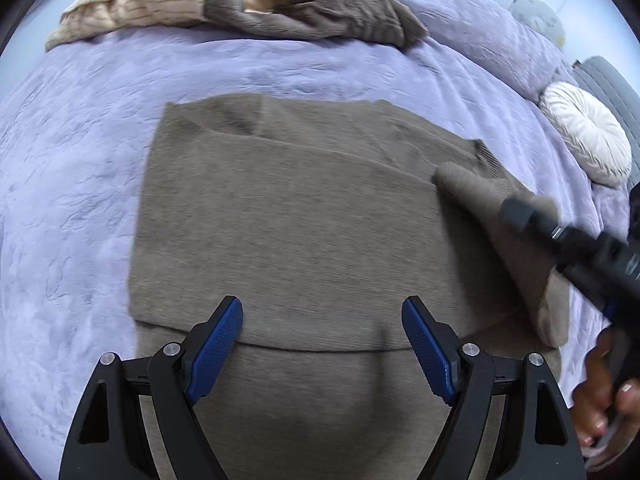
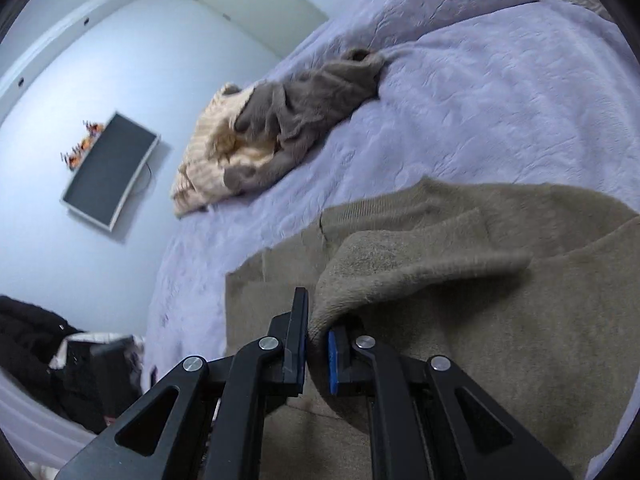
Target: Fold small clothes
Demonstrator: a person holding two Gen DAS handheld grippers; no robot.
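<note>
A taupe knit sweater (image 1: 296, 216) lies flat and partly folded on the lilac bedspread (image 1: 72, 208). My left gripper (image 1: 322, 320) is open and empty, hovering over the sweater's near folded edge. My right gripper (image 2: 318, 332) is shut on a fold of the sweater's side (image 2: 400, 268) and lifts it above the body. In the left wrist view the right gripper (image 1: 516, 208) comes in from the right, holding that raised flap (image 1: 480, 188).
A heap of clothes, a cream striped one (image 1: 144, 0) and a grey-brown one (image 1: 320, 4), lies at the far edge of the bed. A round white cushion (image 1: 584, 132) sits at the right. A wall-mounted screen (image 2: 108, 172) and dark items (image 2: 48, 360) stand beyond the bed.
</note>
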